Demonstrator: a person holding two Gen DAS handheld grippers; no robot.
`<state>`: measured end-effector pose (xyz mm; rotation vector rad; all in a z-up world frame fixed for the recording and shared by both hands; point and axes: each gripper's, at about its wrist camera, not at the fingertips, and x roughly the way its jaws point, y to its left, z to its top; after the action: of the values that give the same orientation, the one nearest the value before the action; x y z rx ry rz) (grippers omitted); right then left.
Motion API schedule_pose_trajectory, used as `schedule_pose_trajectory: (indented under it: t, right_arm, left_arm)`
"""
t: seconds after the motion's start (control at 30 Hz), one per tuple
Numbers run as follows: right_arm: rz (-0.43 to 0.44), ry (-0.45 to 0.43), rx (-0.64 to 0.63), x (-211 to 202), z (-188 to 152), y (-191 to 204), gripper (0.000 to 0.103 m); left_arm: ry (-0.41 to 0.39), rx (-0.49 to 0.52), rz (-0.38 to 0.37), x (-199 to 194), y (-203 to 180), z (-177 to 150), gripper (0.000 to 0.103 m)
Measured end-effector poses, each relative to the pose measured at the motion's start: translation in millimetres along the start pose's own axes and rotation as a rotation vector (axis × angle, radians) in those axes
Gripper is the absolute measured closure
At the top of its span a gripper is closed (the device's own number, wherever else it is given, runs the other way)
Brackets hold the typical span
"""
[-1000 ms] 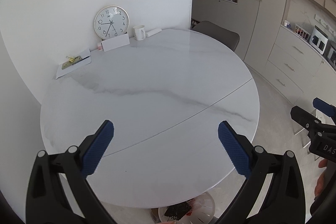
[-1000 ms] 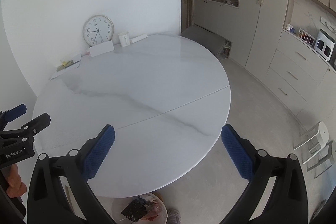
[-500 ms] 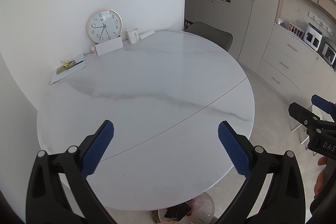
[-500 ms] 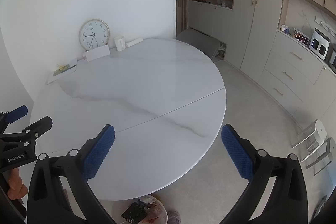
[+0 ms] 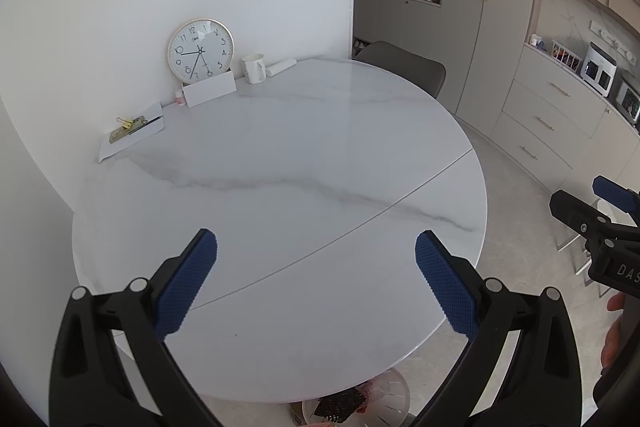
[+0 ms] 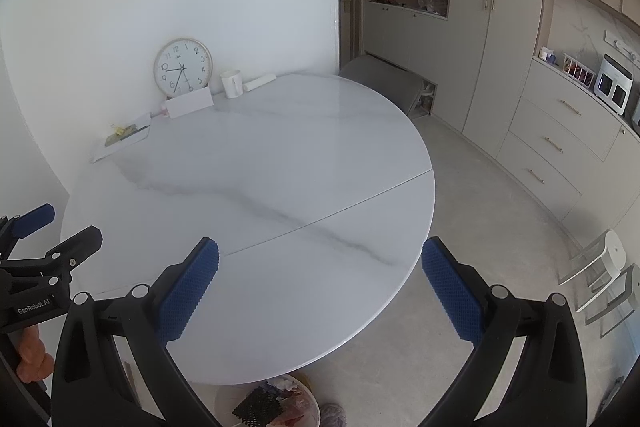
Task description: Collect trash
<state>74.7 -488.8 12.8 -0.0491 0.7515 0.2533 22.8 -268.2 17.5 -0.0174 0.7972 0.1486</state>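
Note:
A white bin holding trash, with a black mesh piece on top, stands on the floor under the near edge of the round marble table; it also shows in the right wrist view. My left gripper is open and empty above the table's near edge. My right gripper is open and empty, to the right of the left one, over the table's right edge. Each gripper shows at the side of the other's view.
At the table's far side by the wall stand a clock, a white card, a mug, a paper roll and a sheet with clips. A grey chair stands behind. Cabinets line the right.
Both grippers have pulled back and risen a little, so the table looks smaller and farther. Both stay open and empty.

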Motion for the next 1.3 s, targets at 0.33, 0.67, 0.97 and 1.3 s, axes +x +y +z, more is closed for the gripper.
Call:
schedule_pose_trajectory:
  t: [0.33,0.67,0.97,1.3]
  right_arm:
    - [-0.005,-0.008,-0.006,-0.4,1.8,1.9,0.002]
    - [0.005,-0.007,-0.004,-0.2,1.2,2.4,0.002]
    - [0.005,-0.009,-0.006,-0.1,2.9,5.3,0.002]
    - [0.006,-0.006,-0.005,0.4,2.5,6.1,0.002]
  left_arm:
    - [-0.007,0.013,0.005,-0.8,-7.7,-0.8,0.008]
    - [-0.009,0.017,0.007,-2.3,-9.0,0.5,0.008]
    - [-0.009,0.013,0.005,-3.0,-8.6,2.3,0.008]
    - [-0.011,0.014,0.003,-3.9,-9.0,2.4,0.008]
